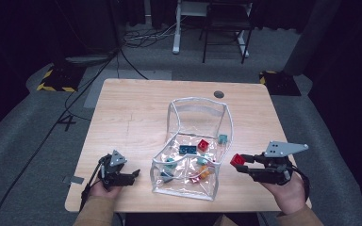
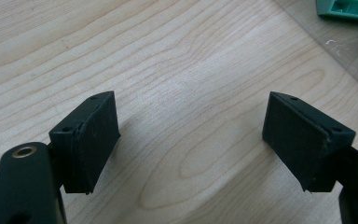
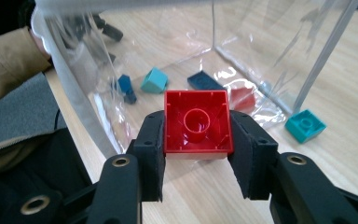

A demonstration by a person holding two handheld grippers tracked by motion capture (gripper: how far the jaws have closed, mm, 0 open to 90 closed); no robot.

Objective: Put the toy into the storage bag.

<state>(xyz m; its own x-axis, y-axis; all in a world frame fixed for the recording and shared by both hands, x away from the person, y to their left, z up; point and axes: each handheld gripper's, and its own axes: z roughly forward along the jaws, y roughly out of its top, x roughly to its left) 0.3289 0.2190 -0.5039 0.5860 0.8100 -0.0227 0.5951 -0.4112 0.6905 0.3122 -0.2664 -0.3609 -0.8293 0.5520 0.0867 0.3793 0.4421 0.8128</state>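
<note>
The right hand (image 1: 290, 190) is coming in from the near right corner of the table (image 1: 132, 117) and is holding the right gripper (image 1: 243, 165) above the wood, pointing it left toward the clear plastic bag (image 1: 195, 141). Its two black jaws are squeezing a red block (image 3: 196, 122) from both sides. The block is sitting right between the pads, with its hollow underside facing the gripper's camera. In the high view the red block (image 1: 237, 160) is hanging just to the right of the bag, outside it.

The left hand (image 1: 104, 190) is resting at the near left of the table, holding the left gripper (image 1: 134, 175) low and pointing it right toward the bag. Its jaws are standing wide apart with bare wood between them, gripping nothing.

Inside the bag, more little blocks are lying on the bottom, some blue, teal, red and orange. A teal block (image 3: 306, 125) is lying on the table just outside the bag's far right side.
</note>
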